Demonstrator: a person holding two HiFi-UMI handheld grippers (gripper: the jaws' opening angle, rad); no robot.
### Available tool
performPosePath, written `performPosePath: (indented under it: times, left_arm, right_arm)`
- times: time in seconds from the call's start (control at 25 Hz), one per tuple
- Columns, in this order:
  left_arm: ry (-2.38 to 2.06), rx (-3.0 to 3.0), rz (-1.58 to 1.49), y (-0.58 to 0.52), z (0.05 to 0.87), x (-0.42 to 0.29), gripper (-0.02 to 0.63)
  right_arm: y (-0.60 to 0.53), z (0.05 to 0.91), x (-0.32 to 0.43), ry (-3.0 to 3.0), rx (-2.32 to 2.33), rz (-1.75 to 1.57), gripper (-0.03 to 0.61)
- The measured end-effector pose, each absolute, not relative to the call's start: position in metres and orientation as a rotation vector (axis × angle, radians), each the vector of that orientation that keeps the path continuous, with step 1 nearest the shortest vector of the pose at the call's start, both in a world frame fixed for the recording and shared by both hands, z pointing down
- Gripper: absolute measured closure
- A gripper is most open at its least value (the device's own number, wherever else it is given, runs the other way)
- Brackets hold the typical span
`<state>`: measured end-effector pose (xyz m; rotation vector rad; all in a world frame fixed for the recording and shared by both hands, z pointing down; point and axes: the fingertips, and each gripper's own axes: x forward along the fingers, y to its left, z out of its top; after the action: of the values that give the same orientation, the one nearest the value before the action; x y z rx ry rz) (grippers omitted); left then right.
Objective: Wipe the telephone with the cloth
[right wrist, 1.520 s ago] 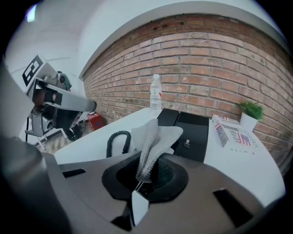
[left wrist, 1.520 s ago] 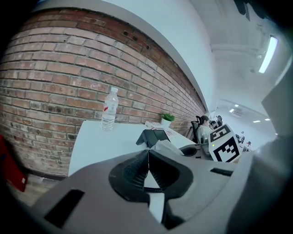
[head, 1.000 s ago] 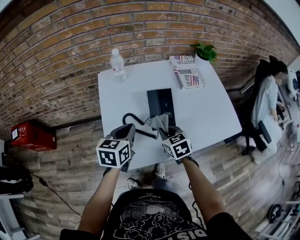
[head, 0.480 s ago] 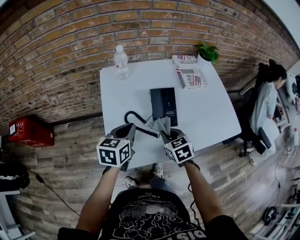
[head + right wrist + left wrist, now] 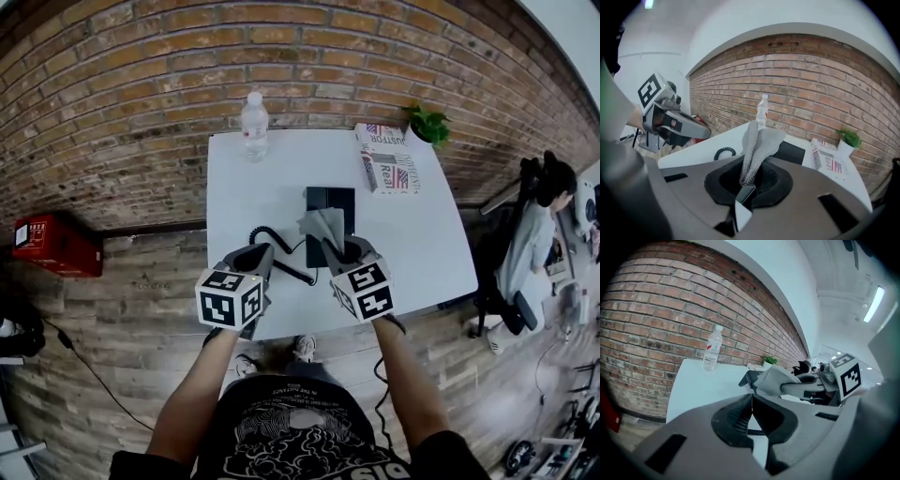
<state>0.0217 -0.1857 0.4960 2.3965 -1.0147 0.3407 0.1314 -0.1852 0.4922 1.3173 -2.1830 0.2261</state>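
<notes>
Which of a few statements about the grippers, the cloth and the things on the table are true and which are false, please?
1. The right gripper is shut on the cloth. True.
2. The left gripper grips the coiled cord. False: its jaws are together with nothing between them, and the cord lies on the table.
3. The water bottle stands at the table's far edge, by the brick wall. True.
4. The plant stands at the table's near left corner. False: the plant is at the far right corner, beside the books.
</notes>
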Motion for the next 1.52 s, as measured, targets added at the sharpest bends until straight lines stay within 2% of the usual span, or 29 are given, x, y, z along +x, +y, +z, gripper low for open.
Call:
performPosePath:
  times: [0.4, 0.72, 0.96, 1.52]
  left_arm:
    - [-1.125, 2.372, 0.288, -0.209, 0.483, 0.013, 0.606]
    - [-1.176, 2.361, 0.271, -0.223, 0.478, 0.01, 0.606]
    - [-1.198, 2.345, 0.269, -0.227, 0.48, 0.006, 0.606]
    - [-1.142, 2.362, 0.29, -0.215, 0.482, 0.008, 0.606]
  right_arm:
    - [-0.267, 0.451, 0.118, -2.219, 1.216, 0.032, 0.566]
    - [-0.305, 0.481, 0.099, -2.142, 1.062, -0.04, 0.566]
    - [-0.301, 0.513, 0.1, -2.101, 0.98, -0.03, 0.566]
    - [-0.277, 0.526, 0.093, -2.074, 0.92, 0.023, 0.566]
